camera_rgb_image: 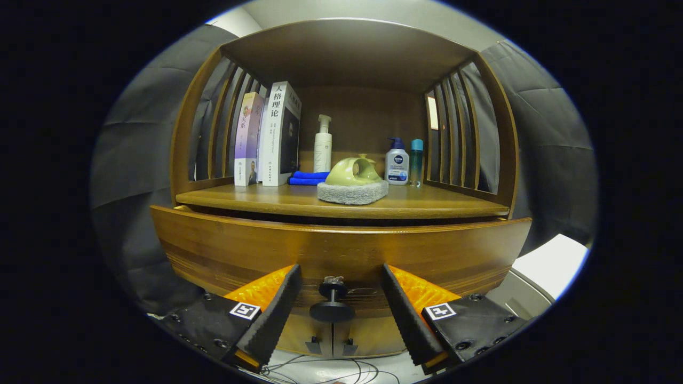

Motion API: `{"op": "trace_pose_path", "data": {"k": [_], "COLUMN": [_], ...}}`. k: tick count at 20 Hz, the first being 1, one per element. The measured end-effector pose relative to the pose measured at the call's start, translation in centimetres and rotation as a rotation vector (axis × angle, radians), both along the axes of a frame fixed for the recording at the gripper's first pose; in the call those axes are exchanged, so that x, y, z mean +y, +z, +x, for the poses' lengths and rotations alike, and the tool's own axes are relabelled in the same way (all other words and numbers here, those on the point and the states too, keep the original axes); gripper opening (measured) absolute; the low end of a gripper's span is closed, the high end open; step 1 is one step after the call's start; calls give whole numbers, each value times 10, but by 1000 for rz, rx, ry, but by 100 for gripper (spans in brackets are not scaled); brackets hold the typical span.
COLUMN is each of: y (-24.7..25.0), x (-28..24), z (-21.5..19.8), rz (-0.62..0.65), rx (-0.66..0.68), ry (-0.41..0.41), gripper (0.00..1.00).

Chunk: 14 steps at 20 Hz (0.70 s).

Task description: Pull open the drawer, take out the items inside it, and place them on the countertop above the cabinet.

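Gripper (337, 290) spread wide, straddling drawer knob (332, 303), fingers clear of it. Drawer front (341, 250) seems slightly out. Either opening or closing; contents hidden.

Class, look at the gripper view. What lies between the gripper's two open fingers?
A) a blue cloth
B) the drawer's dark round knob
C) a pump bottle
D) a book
B: the gripper is open, and the knob on the drawer front sits in the gap, touched by neither finger.
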<state>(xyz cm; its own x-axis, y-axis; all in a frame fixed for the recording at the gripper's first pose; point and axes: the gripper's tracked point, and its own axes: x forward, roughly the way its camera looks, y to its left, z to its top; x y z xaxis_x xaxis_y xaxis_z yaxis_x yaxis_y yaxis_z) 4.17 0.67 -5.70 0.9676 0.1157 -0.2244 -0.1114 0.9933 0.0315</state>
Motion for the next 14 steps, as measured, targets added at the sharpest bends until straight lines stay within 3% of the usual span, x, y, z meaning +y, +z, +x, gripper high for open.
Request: {"op": "trace_pose_path", "data": {"k": [14], "y": [-1], "x": [3], "z": [32], "rz": [-13], "rx": [13], "ry": [5], "gripper": [97]}}
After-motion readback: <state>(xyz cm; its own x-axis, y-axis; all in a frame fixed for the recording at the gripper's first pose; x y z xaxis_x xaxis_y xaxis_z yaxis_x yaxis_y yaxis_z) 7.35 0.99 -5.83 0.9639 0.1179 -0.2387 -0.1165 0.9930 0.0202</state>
